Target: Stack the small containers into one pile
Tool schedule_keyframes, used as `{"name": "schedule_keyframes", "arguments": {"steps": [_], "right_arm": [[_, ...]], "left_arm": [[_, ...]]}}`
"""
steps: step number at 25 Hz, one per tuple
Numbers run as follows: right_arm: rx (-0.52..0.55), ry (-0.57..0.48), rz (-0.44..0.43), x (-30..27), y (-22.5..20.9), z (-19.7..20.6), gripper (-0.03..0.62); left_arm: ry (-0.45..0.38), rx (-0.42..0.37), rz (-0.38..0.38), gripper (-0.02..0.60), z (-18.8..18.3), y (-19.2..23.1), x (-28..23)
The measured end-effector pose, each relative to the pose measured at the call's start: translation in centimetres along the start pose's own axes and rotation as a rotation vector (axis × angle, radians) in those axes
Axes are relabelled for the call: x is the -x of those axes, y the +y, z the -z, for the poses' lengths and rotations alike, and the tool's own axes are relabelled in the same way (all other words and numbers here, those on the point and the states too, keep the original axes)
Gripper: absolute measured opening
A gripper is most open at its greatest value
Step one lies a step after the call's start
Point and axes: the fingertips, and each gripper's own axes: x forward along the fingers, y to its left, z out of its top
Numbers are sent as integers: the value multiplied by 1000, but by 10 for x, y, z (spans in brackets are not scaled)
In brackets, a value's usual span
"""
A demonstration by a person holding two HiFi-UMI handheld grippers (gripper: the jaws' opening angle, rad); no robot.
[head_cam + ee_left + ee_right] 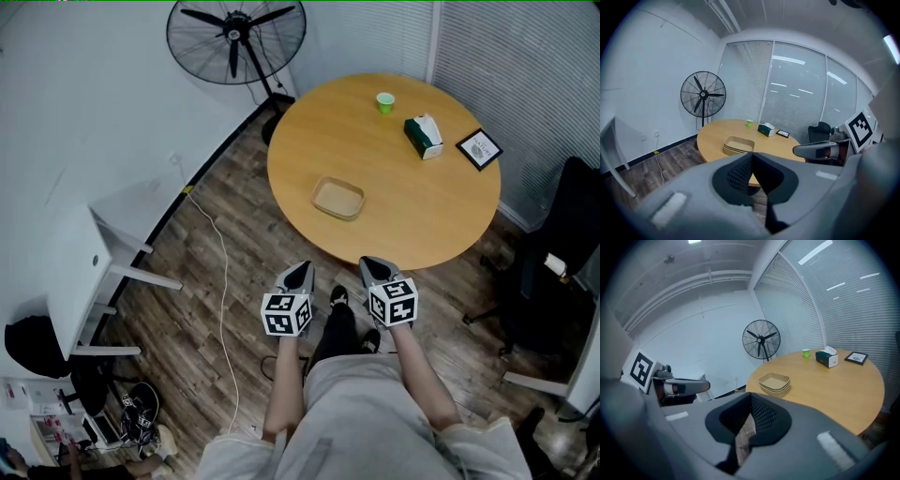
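A pile of tan shallow containers (337, 199) sits nested on the round wooden table (441, 216), near its front left. They show two deep in the left gripper view (738, 145) and the right gripper view (774, 382). My left gripper (302, 271) and right gripper (373, 266) hover side by side over the floor, just short of the table's near edge. Both point toward the containers, well apart from them. The left gripper (751, 168) has its jaws pressed together with nothing between them. The right gripper (751, 411) is likewise shut and empty.
Farther back on the table stand a green cup (385, 102), a tissue box (424, 136) and a framed card (479, 148). A standing fan (236, 37) is behind the table. A white desk (75, 272) is at the left and a black chair (562, 253) at the right. A cable (222, 281) runs along the floor.
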Motion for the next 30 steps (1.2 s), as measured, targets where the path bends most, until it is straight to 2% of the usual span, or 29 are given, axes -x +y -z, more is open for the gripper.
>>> {"name": "schedule_keyframes", "arguments": {"steps": [6, 17, 30], "right_arm": [[0, -9, 7, 3, -2, 0, 1], [8, -8, 3, 5, -4, 1, 0], [14, 0, 3, 4, -6, 1, 0]], "left_arm": [[-24, 21, 24, 5, 0, -5, 0], [-24, 38, 22, 5, 5, -7, 1], [-16, 32, 32, 5, 6, -9, -3]]}}
